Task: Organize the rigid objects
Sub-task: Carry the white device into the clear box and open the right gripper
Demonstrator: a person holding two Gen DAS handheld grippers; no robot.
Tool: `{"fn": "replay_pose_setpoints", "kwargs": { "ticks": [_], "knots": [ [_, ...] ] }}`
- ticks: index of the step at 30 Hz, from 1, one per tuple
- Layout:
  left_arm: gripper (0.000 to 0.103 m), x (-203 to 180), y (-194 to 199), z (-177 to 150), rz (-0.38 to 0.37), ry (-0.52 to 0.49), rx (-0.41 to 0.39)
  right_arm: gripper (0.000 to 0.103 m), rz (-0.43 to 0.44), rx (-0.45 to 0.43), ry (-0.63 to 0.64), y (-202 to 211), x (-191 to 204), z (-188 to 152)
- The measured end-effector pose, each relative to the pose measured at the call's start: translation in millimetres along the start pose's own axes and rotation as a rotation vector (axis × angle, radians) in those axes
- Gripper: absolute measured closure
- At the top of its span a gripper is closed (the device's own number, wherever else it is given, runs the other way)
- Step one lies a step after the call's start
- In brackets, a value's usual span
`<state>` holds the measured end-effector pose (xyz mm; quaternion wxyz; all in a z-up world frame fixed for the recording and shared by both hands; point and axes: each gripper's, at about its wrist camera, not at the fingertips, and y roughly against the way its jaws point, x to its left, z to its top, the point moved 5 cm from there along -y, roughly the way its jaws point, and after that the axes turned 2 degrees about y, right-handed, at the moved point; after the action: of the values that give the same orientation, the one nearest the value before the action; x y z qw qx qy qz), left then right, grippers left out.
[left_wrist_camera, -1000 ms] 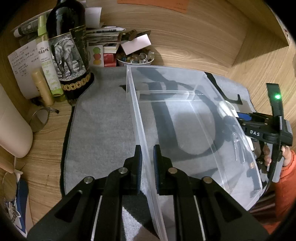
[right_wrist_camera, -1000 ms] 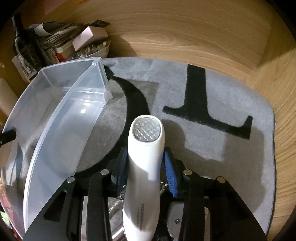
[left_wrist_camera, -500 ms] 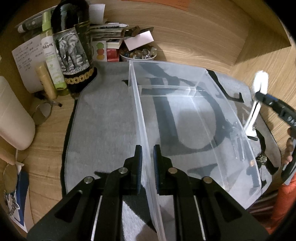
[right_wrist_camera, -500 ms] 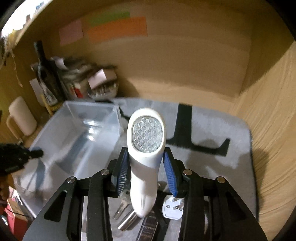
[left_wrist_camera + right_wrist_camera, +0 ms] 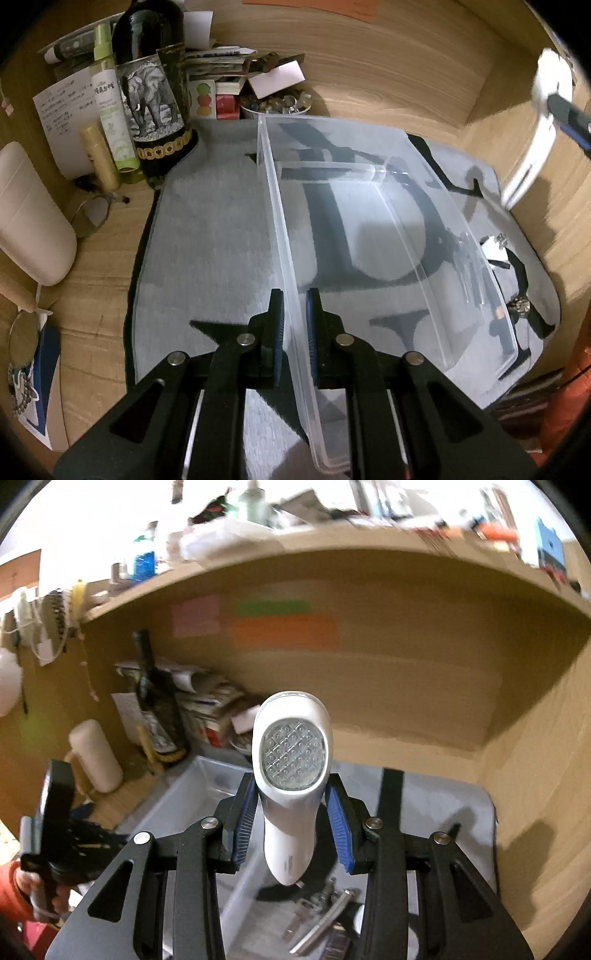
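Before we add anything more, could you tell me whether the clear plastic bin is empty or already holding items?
Empty: through the clear plastic bin only the grey mat shows; the white device remains outside, clamped in the right gripper.

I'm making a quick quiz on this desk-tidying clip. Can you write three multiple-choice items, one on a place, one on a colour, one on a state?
1. Where is the left gripper?
A. on the clear bin's wall
B. on the bottle
C. on the bare mat

2. What colour is the handheld device?
A. red
B. white
C. green

3. What is in the clear bin?
A. the device
B. books
C. nothing

Answers:
1 A, its fingers pinch the bin wall between them.
2 B, its body is white with a clear patterned face.
3 C, only the grey mat shows through the bin's floor; the right gripper holds the device above it.
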<state>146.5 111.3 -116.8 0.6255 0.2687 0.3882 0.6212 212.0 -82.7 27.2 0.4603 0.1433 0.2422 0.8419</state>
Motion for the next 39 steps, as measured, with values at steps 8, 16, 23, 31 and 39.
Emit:
{"fn": "replay_pose_setpoints", "kwargs": {
  "ticks": [8,16,23,31,39],
  "knots": [
    [0.092,0,2,-5,-0.004,-0.008,-0.003,0.069,0.081,0.018,0.048,-16,36,-2],
    [0.092,0,1,-5,-0.013,-0.01,-0.003,0.068,0.139,0.133,0.081,-54,60,-22],
    [0.092,0,1,-6,-0.015,-0.015,-0.009,0.069,0.143,0.254,0.103,-94,72,-43],
    [0.092,-1,1,-6,-0.024,-0.017,-0.011,0.069,0.137,0.36,0.128,-123,73,-56],
    [0.092,-2,1,-6,-0.021,-0.023,-0.012,0.068,0.122,0.448,0.153,-140,70,-69]
  ]
}}
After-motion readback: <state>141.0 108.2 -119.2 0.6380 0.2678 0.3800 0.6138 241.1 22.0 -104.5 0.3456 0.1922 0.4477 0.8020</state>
